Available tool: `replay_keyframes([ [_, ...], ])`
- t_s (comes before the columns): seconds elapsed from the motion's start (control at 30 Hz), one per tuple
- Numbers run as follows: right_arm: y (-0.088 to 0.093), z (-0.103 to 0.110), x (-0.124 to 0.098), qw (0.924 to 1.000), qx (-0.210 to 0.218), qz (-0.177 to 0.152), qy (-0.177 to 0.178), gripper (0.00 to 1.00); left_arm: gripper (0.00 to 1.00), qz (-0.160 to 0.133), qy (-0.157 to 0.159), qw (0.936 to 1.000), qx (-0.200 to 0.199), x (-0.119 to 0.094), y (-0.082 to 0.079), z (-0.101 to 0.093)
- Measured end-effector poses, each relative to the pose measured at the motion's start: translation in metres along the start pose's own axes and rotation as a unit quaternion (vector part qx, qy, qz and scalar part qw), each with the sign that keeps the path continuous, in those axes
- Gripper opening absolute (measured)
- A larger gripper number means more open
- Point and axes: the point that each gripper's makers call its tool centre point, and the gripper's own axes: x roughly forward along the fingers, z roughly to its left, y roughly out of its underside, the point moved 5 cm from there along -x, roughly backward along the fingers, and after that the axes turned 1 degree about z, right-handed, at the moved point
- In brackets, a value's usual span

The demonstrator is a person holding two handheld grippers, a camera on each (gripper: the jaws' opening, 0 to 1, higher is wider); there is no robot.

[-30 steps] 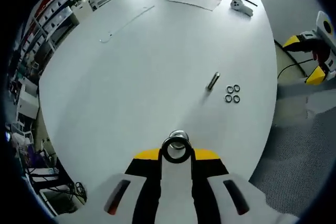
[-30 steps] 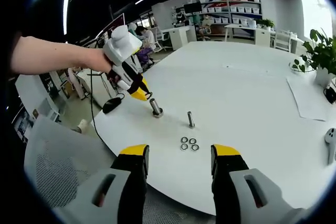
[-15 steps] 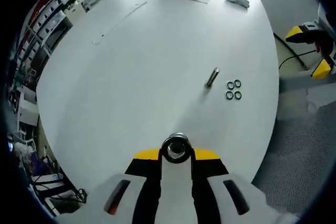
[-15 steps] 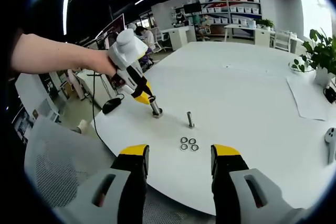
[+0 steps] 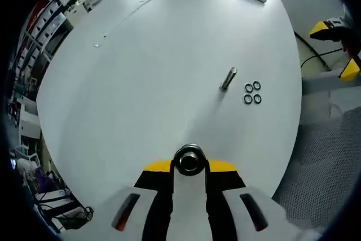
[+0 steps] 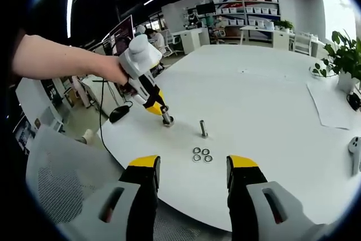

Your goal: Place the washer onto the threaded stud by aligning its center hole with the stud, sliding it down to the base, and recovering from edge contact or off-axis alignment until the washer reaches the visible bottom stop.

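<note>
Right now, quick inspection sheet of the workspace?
Surface: white table, round edge.
Job's things: threaded stud upright; four washers clustered flat beside it, none on it; second metal stud held upright on the table.
Clutter: paper sheet, potted plant, white device at the table's far side.
Grippers: left gripper shut on second metal stud; right gripper open, holding nothing.
Cables: black cable beyond the table edge.
Surroundings: mesh chair, shelving.
</note>
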Motion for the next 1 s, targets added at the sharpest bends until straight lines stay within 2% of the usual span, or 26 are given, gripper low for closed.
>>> replay_keyframes([
  [0.13, 0.0, 0.0, -0.001, 1.0, 0.002, 0.0, 0.001, 0.5, 0.18, 0.006, 0.0, 1.0, 0.007, 0.004, 0.001, 0.0],
  [0.2, 0.001, 0.0, -0.001, 1.0, 0.002, 0.0, 0.001, 0.5, 0.18, 0.009, 0.0, 0.9999, 0.011, -0.001, -0.001, -0.007],
  [0.27, 0.0, -0.001, -0.001, 1.0, 0.002, 0.0, 0.002, 0.5, 0.18, 0.012, -0.001, 0.9998, 0.018, 0.004, 0.003, -0.01],
  [0.53, 0.0, -0.001, -0.001, 1.0, 0.003, 0.001, 0.003, 0.5, 0.18, 0.02, 0.001, 0.9996, 0.021, 0.018, 0.001, -0.006],
  [0.6, 0.0, -0.001, -0.001, 1.0, 0.004, 0.0, 0.004, 0.5, 0.19, 0.023, 0.0, 0.9995, 0.021, 0.023, 0.006, -0.002],
  [0.8, 0.0, -0.002, -0.002, 1.0, 0.007, -0.001, 0.005, 0.5, 0.19, 0.026, 0.0, 0.9995, 0.017, 0.035, 0.007, -0.001],
  [0.93, 0.001, -0.003, -0.002, 1.0, 0.006, 0.0, 0.006, 0.5, 0.19, 0.027, 0.0, 0.9995, 0.017, 0.033, 0.005, -0.007],
  [1.0, 0.001, -0.002, -0.001, 1.0, 0.006, 0.0, 0.006, 0.5, 0.19, 0.027, 0.0, 0.9995, 0.017, 0.036, 0.007, -0.003],
])
